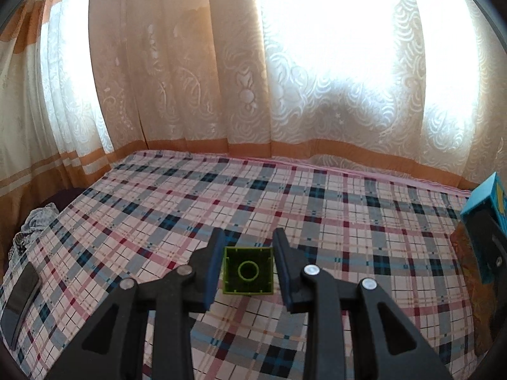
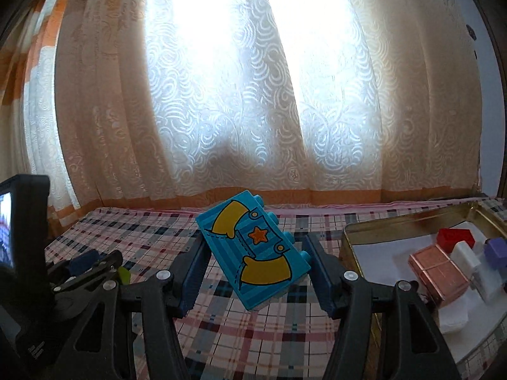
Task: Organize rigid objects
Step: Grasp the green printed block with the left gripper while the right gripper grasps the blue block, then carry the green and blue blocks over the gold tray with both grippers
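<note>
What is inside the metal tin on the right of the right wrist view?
The metal tin holds a red block, a copper-coloured block, a white block and a purple block on a white lining. Its far right part is cut off.

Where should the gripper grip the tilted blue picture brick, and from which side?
On the blue brick, grip the two short end faces, coming in level from the camera side, as the right gripper appears to do. The studs line its upper-right long edge, and the printed face is broad; the flat ends probably seat the pads best.
</note>
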Tool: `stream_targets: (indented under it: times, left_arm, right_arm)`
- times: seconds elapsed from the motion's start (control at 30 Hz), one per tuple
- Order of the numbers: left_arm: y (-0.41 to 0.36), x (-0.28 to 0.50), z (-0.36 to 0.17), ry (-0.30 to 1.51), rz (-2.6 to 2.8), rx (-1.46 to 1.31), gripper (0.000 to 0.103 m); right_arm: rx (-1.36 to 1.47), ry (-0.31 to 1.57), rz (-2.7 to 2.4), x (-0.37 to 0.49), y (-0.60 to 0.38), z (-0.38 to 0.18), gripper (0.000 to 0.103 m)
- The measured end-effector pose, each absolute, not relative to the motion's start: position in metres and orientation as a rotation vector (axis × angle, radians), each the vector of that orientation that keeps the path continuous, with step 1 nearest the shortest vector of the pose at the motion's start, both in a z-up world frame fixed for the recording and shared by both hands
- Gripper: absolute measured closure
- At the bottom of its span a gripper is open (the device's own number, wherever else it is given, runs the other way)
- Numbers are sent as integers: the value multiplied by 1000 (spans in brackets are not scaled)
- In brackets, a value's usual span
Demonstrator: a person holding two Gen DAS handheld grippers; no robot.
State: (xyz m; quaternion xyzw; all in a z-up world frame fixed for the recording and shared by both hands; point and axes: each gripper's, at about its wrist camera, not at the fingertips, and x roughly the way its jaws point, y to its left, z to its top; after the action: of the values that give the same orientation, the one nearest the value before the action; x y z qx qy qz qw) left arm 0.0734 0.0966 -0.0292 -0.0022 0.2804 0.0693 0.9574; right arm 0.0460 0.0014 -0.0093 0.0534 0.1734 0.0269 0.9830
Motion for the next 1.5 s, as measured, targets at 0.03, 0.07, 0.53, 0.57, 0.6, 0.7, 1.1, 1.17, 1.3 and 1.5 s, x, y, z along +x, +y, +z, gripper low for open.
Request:
stream_targets:
  times: [0.03,0.07,0.53,0.57,0.6,0.7,1.1,1.17,1.3,1.5]
  left_arm:
    - [95,72,-29,563,137,-3,73]
    - [94,70,-28,555,135,-1,73]
    - [94,56,-24,519,150,-21,73]
    - [93,55,-24,518,151,-22,73]
    - [93,54,-24,517,150,-24,73]
    - [92,50,-24,517,146,-30,73]
    - [83,32,-23,509,128,-48,73]
    - [81,30,-23,505,128,-47,73]
    - [78,27,-22,505,126,-50,73]
    - [67,19,-21,501,105,-47,73]
  right_arm:
    - [103,342,54,43,1,-9,41]
    - [98,338,55,40,2,-9,41]
    - [74,313,74,24,9,-6,41]
    - [74,312,74,23,9,-6,41]
    - [74,311,74,21,9,-6,41]
    - [76,309,72,18,8,-5,41]
    - [83,309,67,7,1,-5,41]
    - [83,308,65,5,0,-5,41]
    - [83,307,61,1,-3,-5,41]
    - [80,307,54,-4,-10,-5,41]
